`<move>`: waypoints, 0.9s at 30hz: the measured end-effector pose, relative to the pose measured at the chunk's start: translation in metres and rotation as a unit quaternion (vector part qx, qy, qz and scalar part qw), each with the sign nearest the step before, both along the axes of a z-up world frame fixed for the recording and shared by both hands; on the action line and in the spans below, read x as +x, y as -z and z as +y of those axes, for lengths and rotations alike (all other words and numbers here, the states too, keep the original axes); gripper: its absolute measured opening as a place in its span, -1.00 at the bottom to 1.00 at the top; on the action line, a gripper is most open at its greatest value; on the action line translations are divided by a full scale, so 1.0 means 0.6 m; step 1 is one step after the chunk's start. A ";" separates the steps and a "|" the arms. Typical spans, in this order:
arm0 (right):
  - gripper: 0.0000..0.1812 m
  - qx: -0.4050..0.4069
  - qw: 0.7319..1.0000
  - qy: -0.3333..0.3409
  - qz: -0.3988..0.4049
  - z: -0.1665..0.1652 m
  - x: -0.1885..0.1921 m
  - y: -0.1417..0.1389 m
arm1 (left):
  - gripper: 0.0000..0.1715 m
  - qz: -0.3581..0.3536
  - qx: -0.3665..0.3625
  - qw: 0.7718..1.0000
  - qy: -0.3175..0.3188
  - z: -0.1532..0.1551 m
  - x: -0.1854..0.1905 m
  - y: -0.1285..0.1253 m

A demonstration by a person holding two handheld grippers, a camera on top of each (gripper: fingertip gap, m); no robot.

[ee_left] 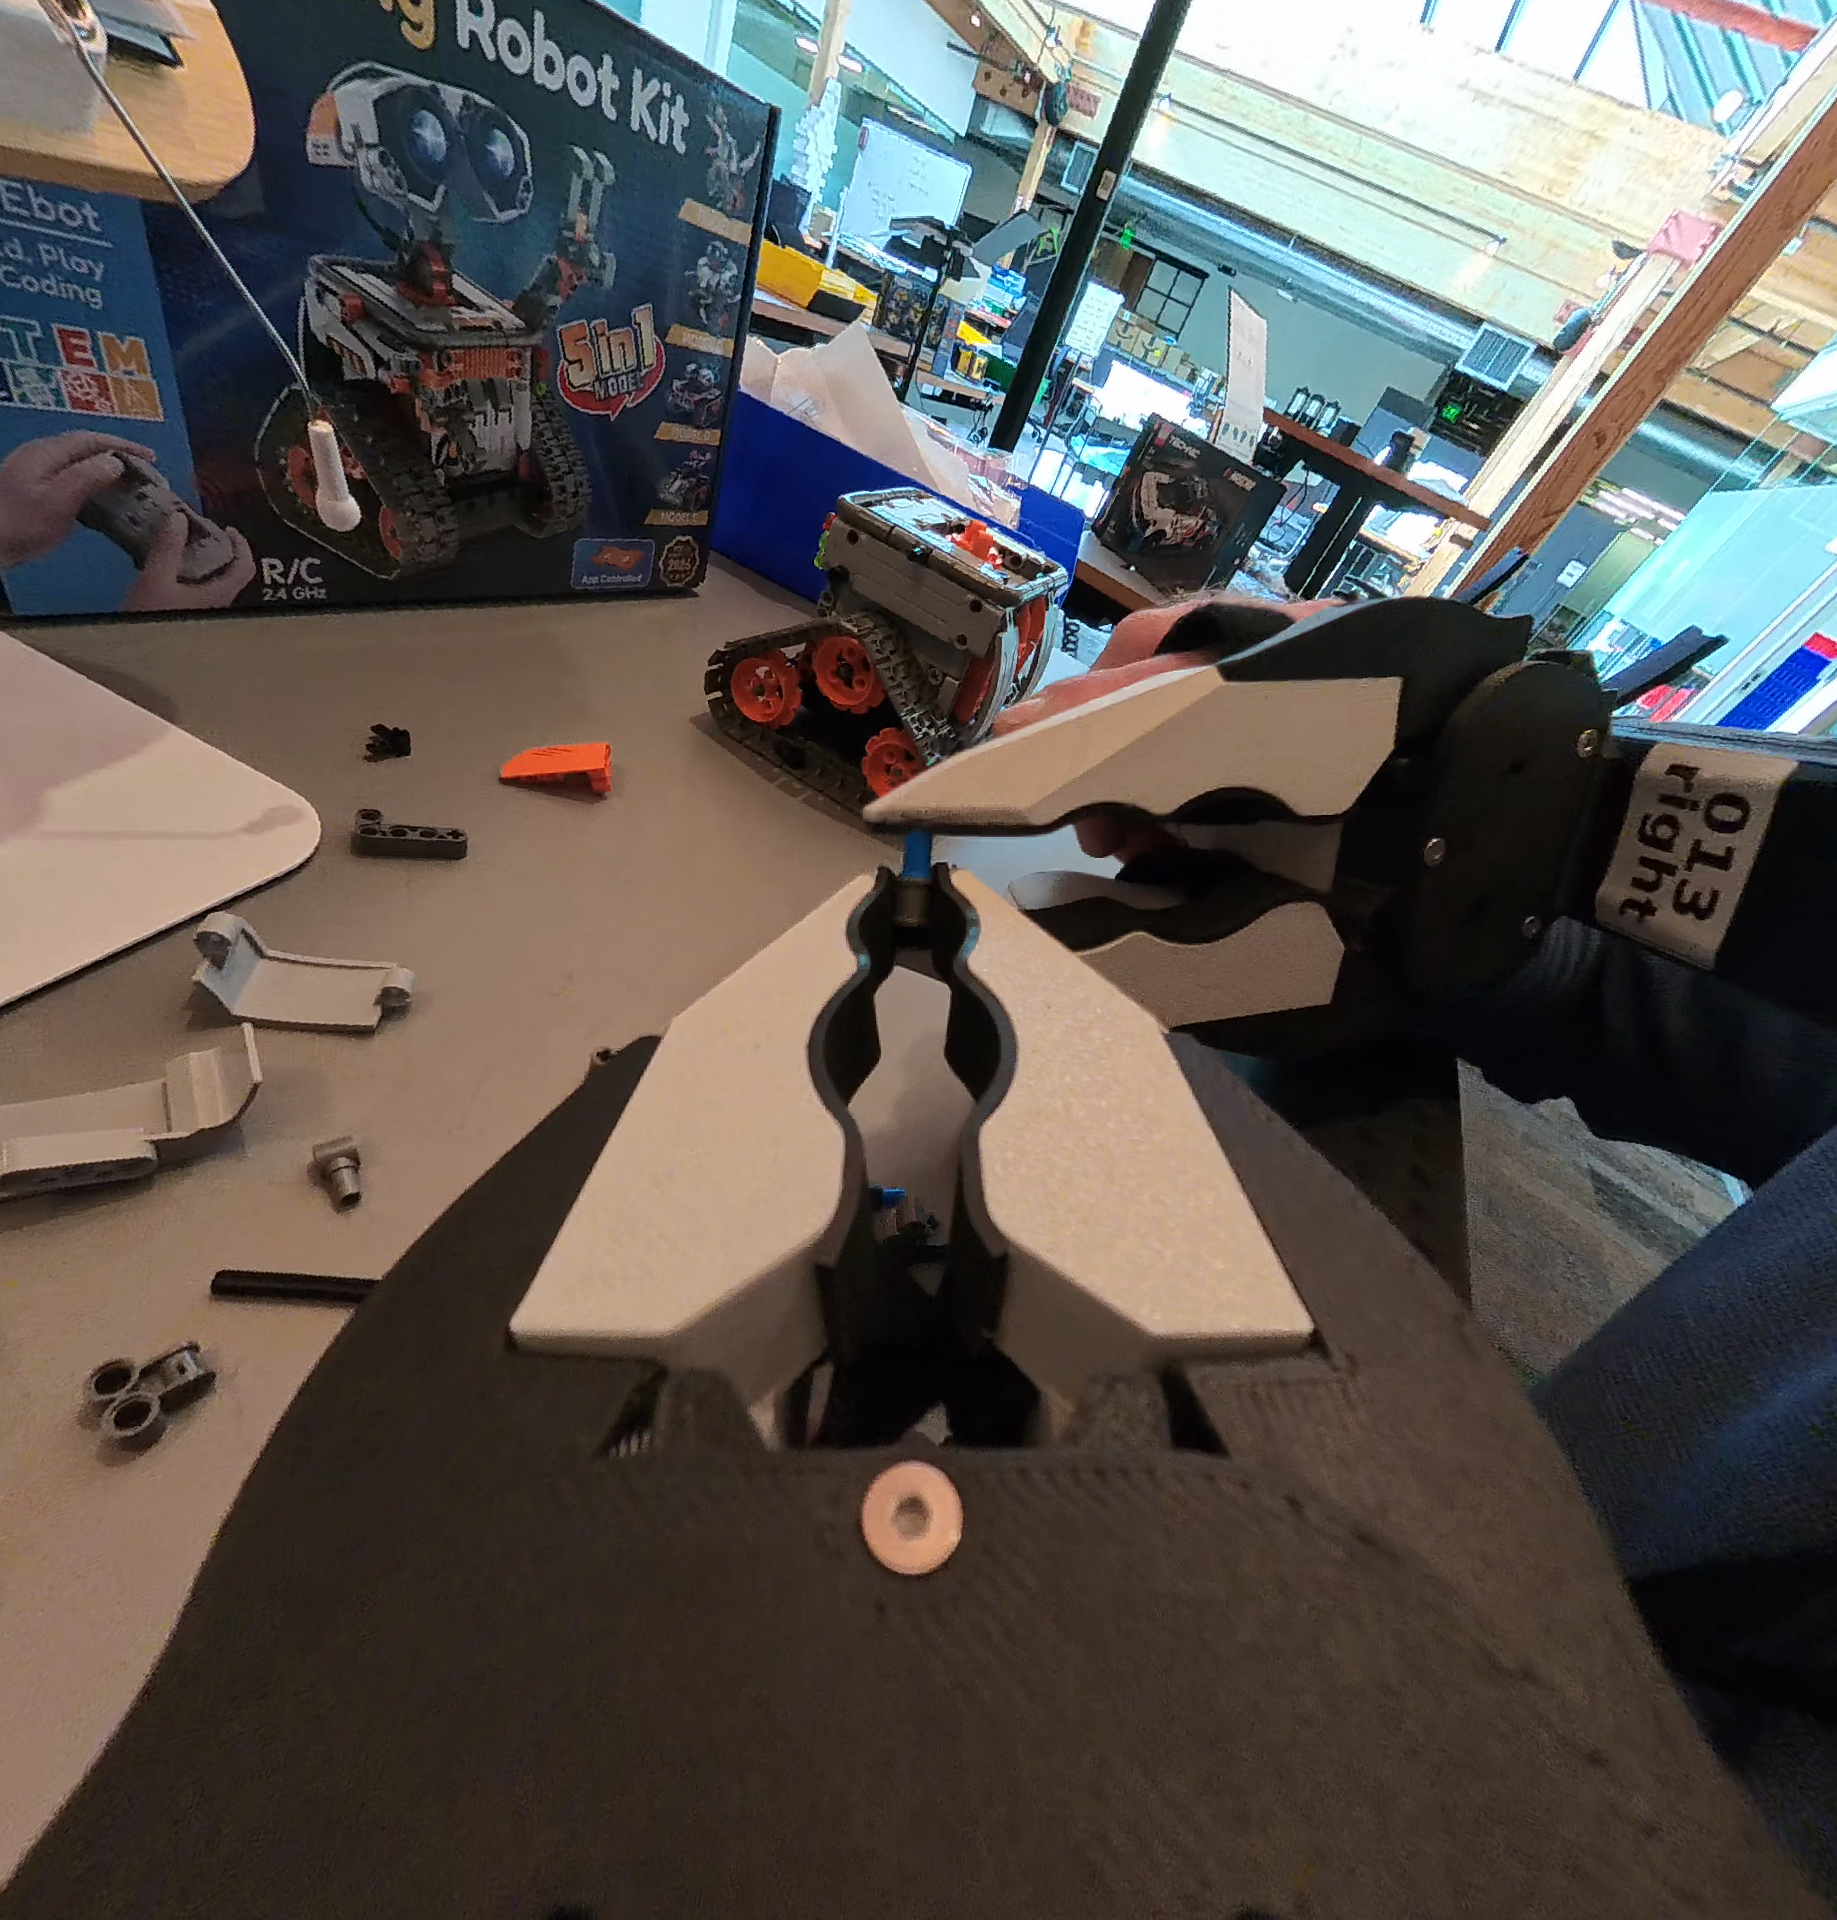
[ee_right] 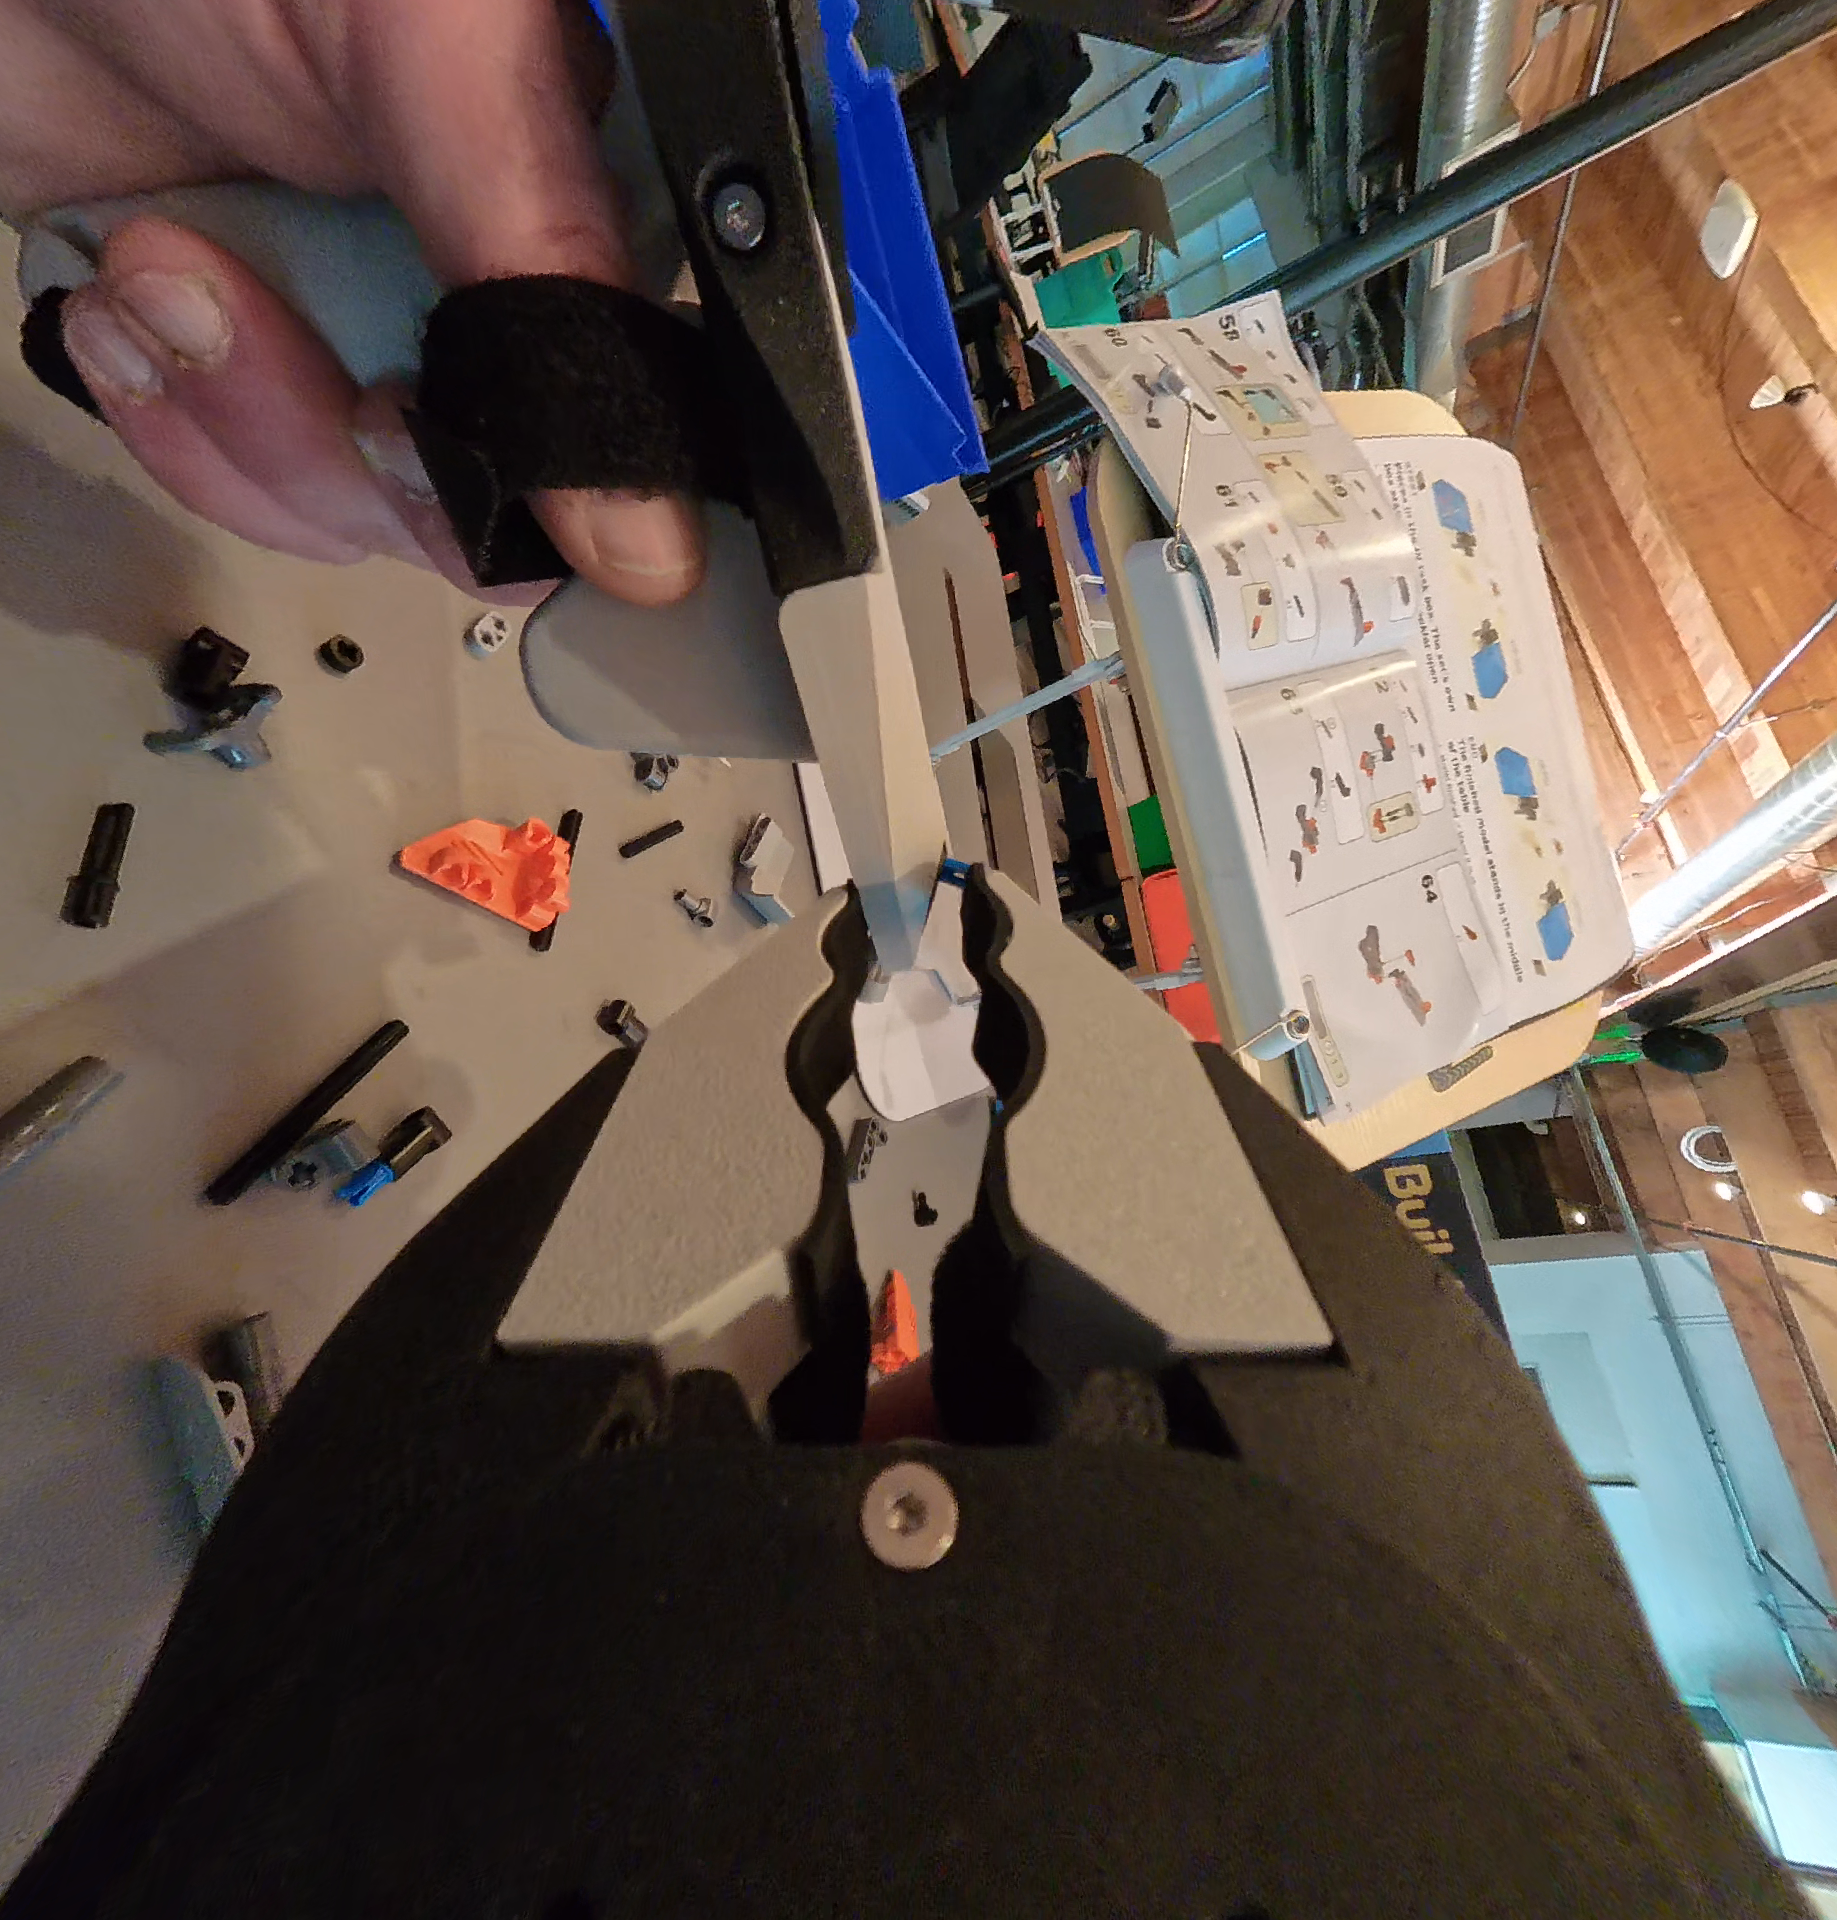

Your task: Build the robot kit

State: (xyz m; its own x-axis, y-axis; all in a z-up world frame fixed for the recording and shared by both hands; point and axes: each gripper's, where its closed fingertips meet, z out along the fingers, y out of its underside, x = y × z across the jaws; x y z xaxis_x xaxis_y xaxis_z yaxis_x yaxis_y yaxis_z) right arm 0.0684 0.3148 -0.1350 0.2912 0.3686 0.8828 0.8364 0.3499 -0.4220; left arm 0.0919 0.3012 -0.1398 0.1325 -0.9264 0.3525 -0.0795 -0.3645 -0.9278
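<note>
Left gripper (ee_left: 912,902) pinches grey, blue-tipped pin (ee_left: 910,883).

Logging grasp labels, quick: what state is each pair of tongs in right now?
Left tongs: shut on small grey-and-blue pin.
Right tongs: nearly shut around the pin's blue end; contact unclear.

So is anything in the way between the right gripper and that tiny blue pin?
Nothing visible is. The left gripper pinches a small grey piece with the blue pin poking out of its top. The right gripper is open, with one finger's tip right at the pin.
</note>
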 end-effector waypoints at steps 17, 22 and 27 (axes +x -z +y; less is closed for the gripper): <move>-0.93 -0.011 0.999 -0.022 0.035 -0.013 -0.004 -0.020 | -0.94 -0.062 -0.024 0.997 0.027 -0.011 -0.013 -0.035; -0.94 -0.021 0.998 -0.022 0.052 -0.011 -0.008 -0.031 | -0.93 -0.083 -0.025 0.996 0.020 -0.009 -0.017 -0.047; -0.94 -0.048 0.993 -0.027 0.102 -0.004 -0.015 -0.038 | -0.93 -0.100 -0.033 0.994 0.006 0.000 -0.023 -0.055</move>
State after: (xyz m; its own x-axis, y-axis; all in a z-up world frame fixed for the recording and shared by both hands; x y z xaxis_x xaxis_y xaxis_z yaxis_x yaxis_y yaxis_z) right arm 0.0596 0.3123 -0.1119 0.4373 0.4684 0.7677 0.7112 0.3425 -0.6140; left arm 0.0779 0.3012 -0.1069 0.0427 -0.9019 0.4299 0.0986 -0.4244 -0.9001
